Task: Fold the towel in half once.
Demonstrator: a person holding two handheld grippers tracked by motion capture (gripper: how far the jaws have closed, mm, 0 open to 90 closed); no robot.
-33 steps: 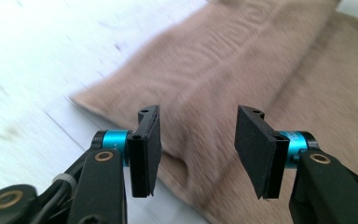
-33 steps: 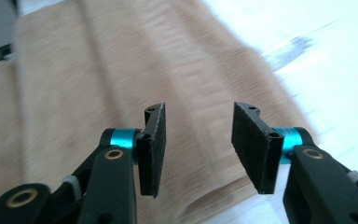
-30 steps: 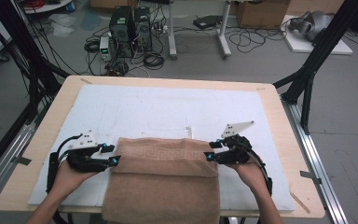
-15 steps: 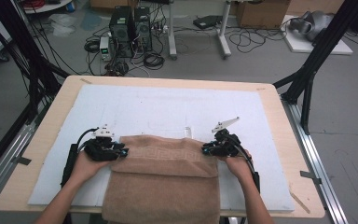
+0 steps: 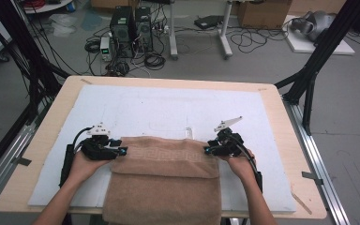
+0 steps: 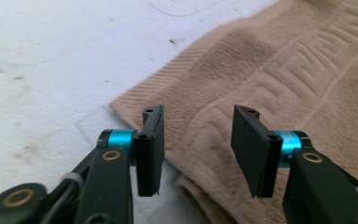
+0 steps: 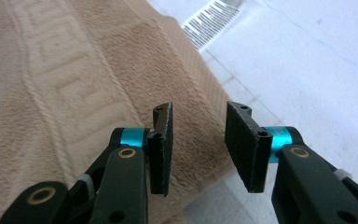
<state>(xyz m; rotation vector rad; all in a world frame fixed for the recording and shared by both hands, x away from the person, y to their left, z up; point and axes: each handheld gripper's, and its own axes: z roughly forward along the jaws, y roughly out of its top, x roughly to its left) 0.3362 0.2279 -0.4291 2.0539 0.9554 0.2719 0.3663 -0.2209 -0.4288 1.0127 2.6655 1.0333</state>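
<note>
The folded towel lies between both tools: at 3 o'clock from the released left hand-held gripper, 9 o'clock from the released right hand-held gripper, jaws having just opened off its corners.

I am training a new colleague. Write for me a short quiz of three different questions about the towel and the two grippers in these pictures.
1. True or false: the left gripper is clamped on the towel.
2. Where does the right gripper stand? A) at the towel's far right corner B) on the bare wooden table edge C) above the floor cables
3. Fill in: the towel's far edge is folded back over itself and shows a woven ____ pattern.

Key:
1. False. Its jaws have just been opening and stand apart over the towel's corner, gripping nothing.
2. A
3. Meander (angular key) band.
</note>
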